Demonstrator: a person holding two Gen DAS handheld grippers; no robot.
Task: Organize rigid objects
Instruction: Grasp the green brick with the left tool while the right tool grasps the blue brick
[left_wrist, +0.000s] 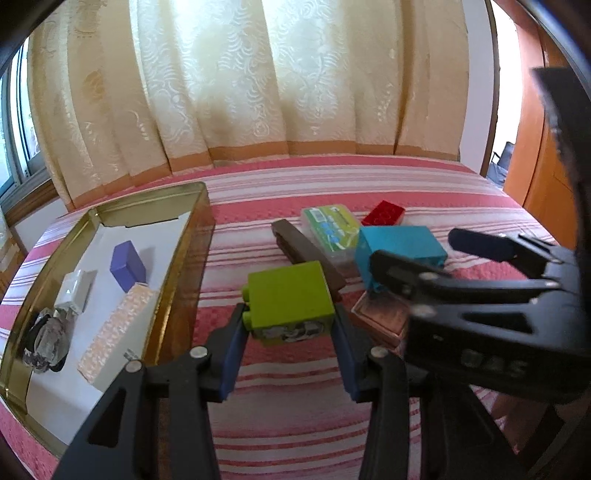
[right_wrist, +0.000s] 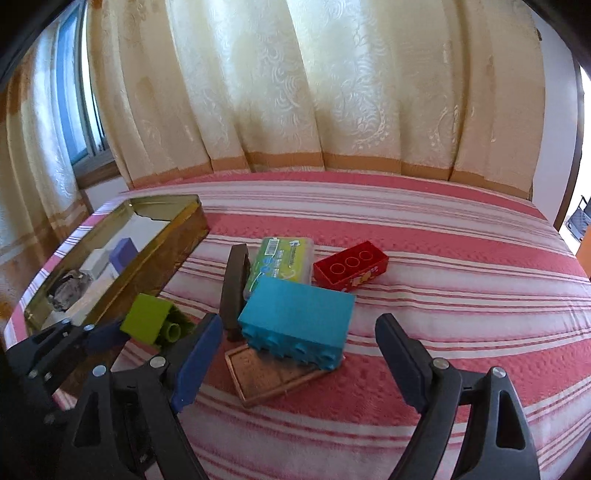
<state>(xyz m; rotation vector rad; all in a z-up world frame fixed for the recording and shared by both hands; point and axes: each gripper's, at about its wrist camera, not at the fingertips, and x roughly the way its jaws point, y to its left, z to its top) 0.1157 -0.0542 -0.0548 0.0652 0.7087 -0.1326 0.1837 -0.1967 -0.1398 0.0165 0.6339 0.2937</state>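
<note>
Two pads of left hand-held gripper (left_wrist: 288, 332) pinching green block (left_wrist: 290, 299), lifted.

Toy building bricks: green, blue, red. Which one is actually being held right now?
The green brick, clamped between the left gripper. The blue brick rests tilted on a copper-coloured tray; the red brick lies on the striped bedspread.

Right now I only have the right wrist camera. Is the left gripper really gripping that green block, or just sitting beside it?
Observer: Gripping it. In the left wrist view, both pads of the left gripper press on opposite sides of the green block.
Operator: What's in the tin that I can't see?
Observer: A pale pink block lies inside the tin, at its near end, just in front of the purple block.
</note>
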